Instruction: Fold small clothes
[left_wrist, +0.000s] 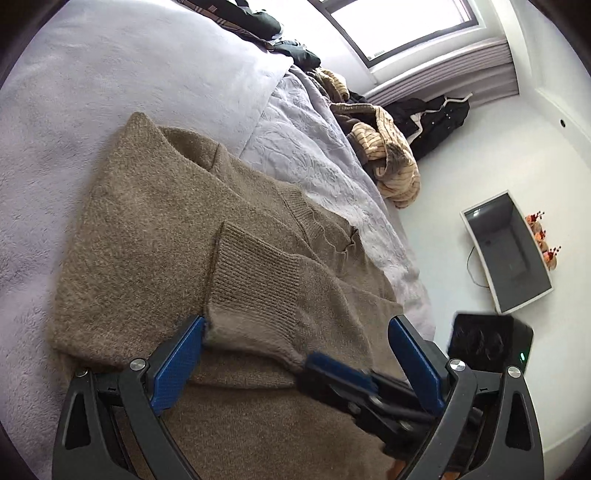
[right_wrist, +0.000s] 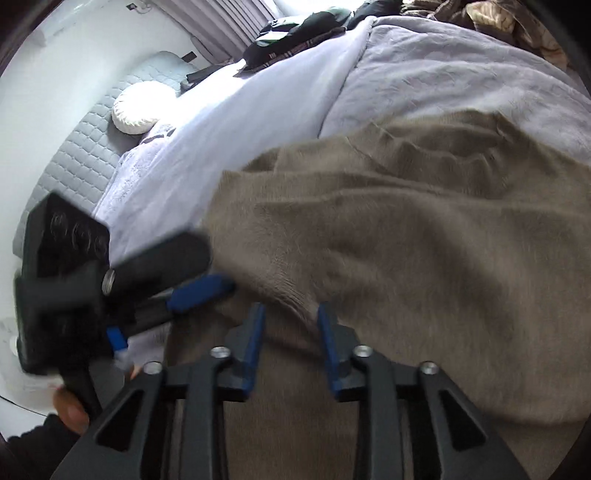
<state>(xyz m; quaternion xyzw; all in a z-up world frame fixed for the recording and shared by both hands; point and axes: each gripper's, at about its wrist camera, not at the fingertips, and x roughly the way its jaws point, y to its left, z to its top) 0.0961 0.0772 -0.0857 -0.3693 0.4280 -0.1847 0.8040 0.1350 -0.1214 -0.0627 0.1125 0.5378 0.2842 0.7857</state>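
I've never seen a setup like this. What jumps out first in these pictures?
A big brown knit sweater spread over a lavender blanket on the bed fills both views. The left claw, blue-padded and wide open, sits by its ribbed sleeve cuff, and the right claw has sweater fabric between its narrowly parted jaws.

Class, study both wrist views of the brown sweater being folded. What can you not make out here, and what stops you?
- Brown sweater: its lower part is cut off by the bottom edge and covered by the left hand-held gripper, left wrist view.
- Sleeve cuff at the right hand-held gripper: motion blur hides whether it is pinched, right wrist view.
- Clothes pile: garments too tangled to count, left wrist view.
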